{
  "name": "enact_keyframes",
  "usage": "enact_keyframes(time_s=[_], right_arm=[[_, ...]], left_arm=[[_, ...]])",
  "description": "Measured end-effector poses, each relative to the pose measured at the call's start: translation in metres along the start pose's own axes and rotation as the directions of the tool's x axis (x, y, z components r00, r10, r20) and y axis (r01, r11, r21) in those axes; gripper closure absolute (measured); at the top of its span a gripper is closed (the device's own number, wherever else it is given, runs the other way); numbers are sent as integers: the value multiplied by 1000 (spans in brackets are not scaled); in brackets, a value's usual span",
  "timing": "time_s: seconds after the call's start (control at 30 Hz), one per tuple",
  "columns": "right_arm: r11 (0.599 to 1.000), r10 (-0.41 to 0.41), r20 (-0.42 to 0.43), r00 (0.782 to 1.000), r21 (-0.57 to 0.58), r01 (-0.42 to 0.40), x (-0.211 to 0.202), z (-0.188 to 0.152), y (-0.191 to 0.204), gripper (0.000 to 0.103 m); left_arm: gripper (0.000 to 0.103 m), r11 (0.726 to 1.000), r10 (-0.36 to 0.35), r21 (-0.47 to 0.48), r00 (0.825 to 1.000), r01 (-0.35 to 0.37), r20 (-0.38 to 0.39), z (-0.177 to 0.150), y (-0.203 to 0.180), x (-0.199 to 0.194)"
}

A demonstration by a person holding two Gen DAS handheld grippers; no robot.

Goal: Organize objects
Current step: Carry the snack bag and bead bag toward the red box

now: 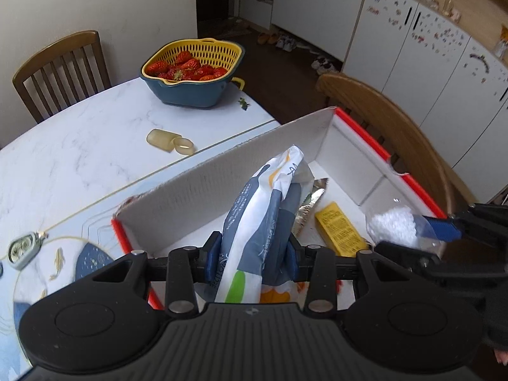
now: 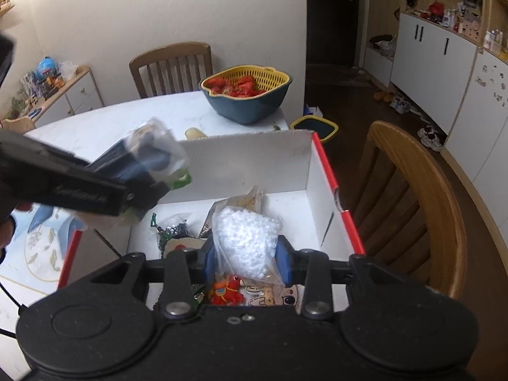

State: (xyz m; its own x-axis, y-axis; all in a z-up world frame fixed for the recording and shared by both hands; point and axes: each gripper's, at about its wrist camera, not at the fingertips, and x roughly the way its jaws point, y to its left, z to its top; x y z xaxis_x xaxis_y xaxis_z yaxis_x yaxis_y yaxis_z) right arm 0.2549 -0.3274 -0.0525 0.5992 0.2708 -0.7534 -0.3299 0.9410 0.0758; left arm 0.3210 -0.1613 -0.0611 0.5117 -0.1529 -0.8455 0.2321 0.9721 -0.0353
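My left gripper (image 1: 254, 262) is shut on a white-and-blue tissue pack (image 1: 260, 219) and holds it over the white cardboard box (image 1: 203, 187) with red edges. My right gripper (image 2: 247, 258) is shut on a clear bag of white beads (image 2: 247, 241) above the same box (image 2: 254, 162). The bead bag (image 1: 393, 225) also shows in the left wrist view at the right, and the tissue pack (image 2: 155, 155) in the right wrist view at the left. Inside the box lie a yellow packet (image 1: 338, 228), a foil wrapper (image 1: 309, 203), a red toy (image 2: 227, 290) and small bags.
A blue-and-yellow colander of strawberries (image 1: 193, 70) stands at the table's far corner. A pale yellow clip-like thing (image 1: 170, 141) lies on the marble table (image 1: 79, 146). Wooden chairs stand behind the table (image 1: 60, 70) and right of the box (image 2: 412, 203). A small metal item (image 1: 23, 247) lies left.
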Motion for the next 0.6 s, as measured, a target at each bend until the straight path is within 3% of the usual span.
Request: enact_keyframes(time_s=[0.27,0.6], right_arm=[[1000,11,-84,996,-22,-13,35,3,1,68],[990,-24,-132,991,-141,5,66,3,15,68]], left_arm=[[63,996,45,79,998,-41,-51,19,-7,36],[63,994,69,90,988,-57,-135,15,-10,75]])
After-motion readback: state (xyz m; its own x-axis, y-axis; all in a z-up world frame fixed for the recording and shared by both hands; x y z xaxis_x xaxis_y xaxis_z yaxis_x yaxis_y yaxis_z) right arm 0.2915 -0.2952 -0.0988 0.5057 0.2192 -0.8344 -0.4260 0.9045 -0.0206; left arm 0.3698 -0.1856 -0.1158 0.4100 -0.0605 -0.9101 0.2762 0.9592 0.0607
